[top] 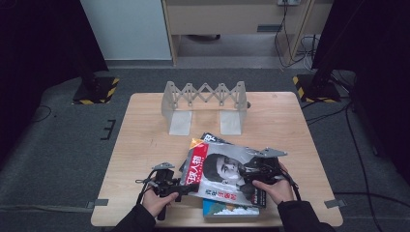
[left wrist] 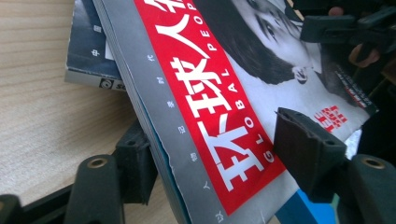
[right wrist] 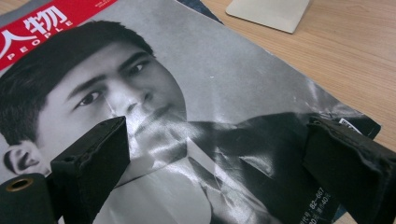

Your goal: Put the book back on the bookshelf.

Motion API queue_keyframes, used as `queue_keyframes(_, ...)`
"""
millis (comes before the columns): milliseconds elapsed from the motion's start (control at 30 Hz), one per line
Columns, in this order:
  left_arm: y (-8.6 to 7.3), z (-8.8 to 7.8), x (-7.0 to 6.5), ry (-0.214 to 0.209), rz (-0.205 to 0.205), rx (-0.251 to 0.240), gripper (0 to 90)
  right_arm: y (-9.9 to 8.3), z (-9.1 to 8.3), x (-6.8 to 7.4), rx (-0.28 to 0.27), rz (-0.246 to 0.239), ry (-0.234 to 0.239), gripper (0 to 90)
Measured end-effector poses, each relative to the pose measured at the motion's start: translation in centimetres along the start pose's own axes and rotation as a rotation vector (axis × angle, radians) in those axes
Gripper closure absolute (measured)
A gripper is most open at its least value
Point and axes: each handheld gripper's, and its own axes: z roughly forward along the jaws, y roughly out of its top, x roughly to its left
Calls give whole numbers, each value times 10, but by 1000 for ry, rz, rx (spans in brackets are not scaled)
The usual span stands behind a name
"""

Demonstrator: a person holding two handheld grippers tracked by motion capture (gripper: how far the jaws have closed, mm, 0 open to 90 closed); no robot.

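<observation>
A magazine (top: pixel 220 171) with a red title band and a grey portrait cover lies tilted on top of a small pile near the table's front edge. My left gripper (top: pixel 186 188) straddles its spine edge. In the left gripper view one jaw sits under the magazine (left wrist: pixel 224 107) and the other stands over the cover, so the left gripper (left wrist: pixel 217 140) is open with the edge between the jaws. My right gripper (top: pixel 251 171) hovers over the cover's right part. The right gripper view has that gripper (right wrist: pixel 219 135) spread wide above the magazine (right wrist: pixel 187 93), gripping nothing.
A dark magazine (top: pixel 212 138) and a blue-covered one (top: pixel 227 210) lie beneath the top one. A grey folding book rack (top: pixel 205 104) stands at the back of the wooden table (top: pixel 145 135), with bare wood to the left and right of the pile.
</observation>
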Motion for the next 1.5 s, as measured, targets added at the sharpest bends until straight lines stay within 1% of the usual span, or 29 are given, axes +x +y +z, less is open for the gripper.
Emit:
queue_keyframes(67, 1, -2, -1, -2, 6, -1, 356, 0, 0, 1, 2, -4, -4, 67)
queue_keyframes(100, 2, -4, -2, -2, 17, -2, 392, -1, 1, 2, -1, -7, -9, 65)
queue_keyframes(133, 2, -6, -3, -4, 20, -14, 392, -1, 1, 2, -1, -7, -9, 65)
queue_keyframes(167, 4, -11, -5, -20, 19, -48, 434, -2, 1, 2, -6, -4, -10, 64)
queue_keyframes(200, 4, -11, -5, -20, 19, -48, 456, -2, 1, 2, -6, -4, -10, 64)
queue_keyframes(233, 6, -15, -7, -33, 14, -86, 476, -2, 2, 1, -10, -3, -12, 63)
queue_keyframes(267, 6, -15, -7, -33, 14, -86, 493, -2, 2, 1, -10, -3, -12, 63)
queue_keyframes(300, 7, -16, -8, -39, 18, -103, 505, -2, 2, 1, -7, 3, -11, 62)
queue_keyframes(367, 12, -17, -11, -51, 27, -121, 508, -3, 2, 1, -12, 2, -14, 62)
queue_keyframes(467, 15, -15, -12, -61, 18, -118, 492, -3, 2, 1, -18, 2, -15, 59)
queue_keyframes(533, 18, -11, -13, -65, 19, -108, 482, -4, 3, 1, -23, 3, -18, 57)
queue_keyframes(600, 21, -6, -15, -64, 9, -102, 451, -4, 3, 2, -26, 1, -10, 57)
queue_keyframes(633, 22, -4, -16, -64, 6, -91, 403, -4, 3, 2, -30, -5, -9, 57)
queue_keyframes(733, 24, 0, -18, -48, 11, -62, 390, -4, 3, 2, -28, -5, -8, 56)
queue_keyframes(800, 25, -2, -17, -41, 6, -59, 478, -4, 3, 2, -29, -7, -6, 56)
queue_keyframes(833, 26, -3, -15, -27, 3, -51, 527, -4, 3, 2, -26, -3, -5, 55)
queue_keyframes(867, 26, -3, -15, -27, 3, -51, 547, -4, 3, 2, -26, -3, -5, 55)
queue_keyframes(933, 26, -4, -15, -33, -9, -48, 560, -4, 3, 2, -25, 0, -4, 54)
queue_keyframes(967, 27, -4, -14, -40, -22, -46, 585, -3, 3, 2, -25, 4, -5, 54)
queue_keyframes(1000, 27, -4, -14, -40, -22, -46, 600, -3, 3, 2, -25, 4, -5, 54)
queue_keyframes(1033, 27, -4, -14, -48, -34, -46, 600, -3, 3, 2, -27, 4, -5, 55)
queue_keyframes(1133, 28, -5, -13, -63, -63, -45, 648, -3, 3, 1, -26, 5, -2, 55)
queue_keyframes(1167, 29, -6, -13, -71, -73, -48, 697, -3, 2, 0, -27, 8, -2, 62)
queue_keyframes(1200, 30, -7, -12, -79, -80, -55, 697, -3, 2, 0, -27, 8, -2, 62)
queue_keyframes(1233, 31, -8, -13, -93, -87, -65, 746, -2, 1, -1, -31, 18, -7, 74)
queue_keyframes(1267, 31, -8, -13, -93, -87, -65, 750, -2, 1, -1, -31, 18, -7, 74)
queue_keyframes(1300, 32, -9, -13, -90, -82, -64, 757, -1, 0, -3, -38, 36, -4, 77)
queue_keyframes(1333, 33, -9, -14, -87, -78, -66, 757, -1, 0, -3, -38, 36, -4, 77)
queue_keyframes(1500, 39, -12, -14, -99, -99, -87, 795, 1, -8, -13, -71, 66, -24, 77)
